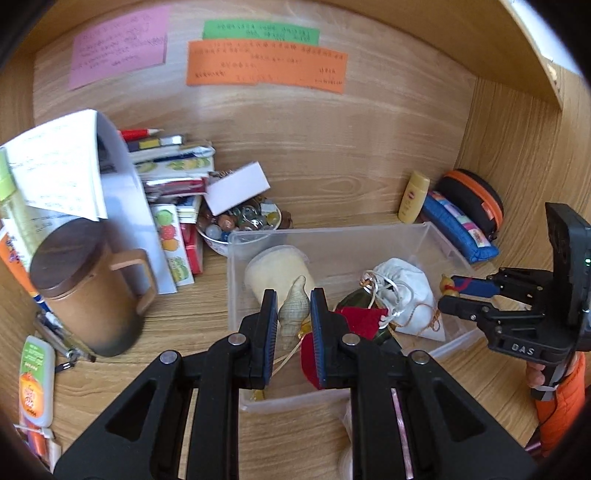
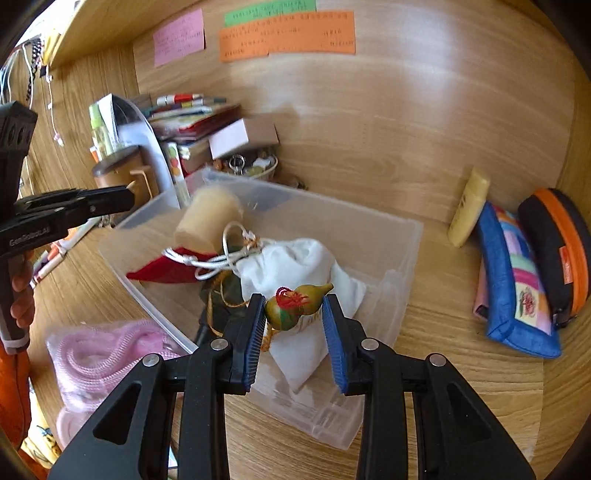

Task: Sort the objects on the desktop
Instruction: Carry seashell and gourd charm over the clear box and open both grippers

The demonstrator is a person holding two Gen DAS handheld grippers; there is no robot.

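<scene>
Seashell [image 1: 293, 308], one, stands between the spread fingers of the left gripper [image 1: 293, 321], above the single clear plastic bin [image 1: 436, 236] on the tabletop [image 1: 192, 317]. One small gourd charm [image 2: 295, 304] sits between the right gripper [image 2: 295, 336] pads, which look parted. One white drawstring pouch [image 2: 295, 266] lies in the bin. Three paper notes hang behind: pink [image 1: 118, 48], green [image 1: 260, 32], orange [image 1: 266, 66], writing unreadable. "DAS" marks the right gripper.

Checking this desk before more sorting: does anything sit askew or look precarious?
Yes. A white rectangular box rests tilted on the heaped bowl of glass marbles, and sheets of white paper droop over the lidded brown mug.
</scene>
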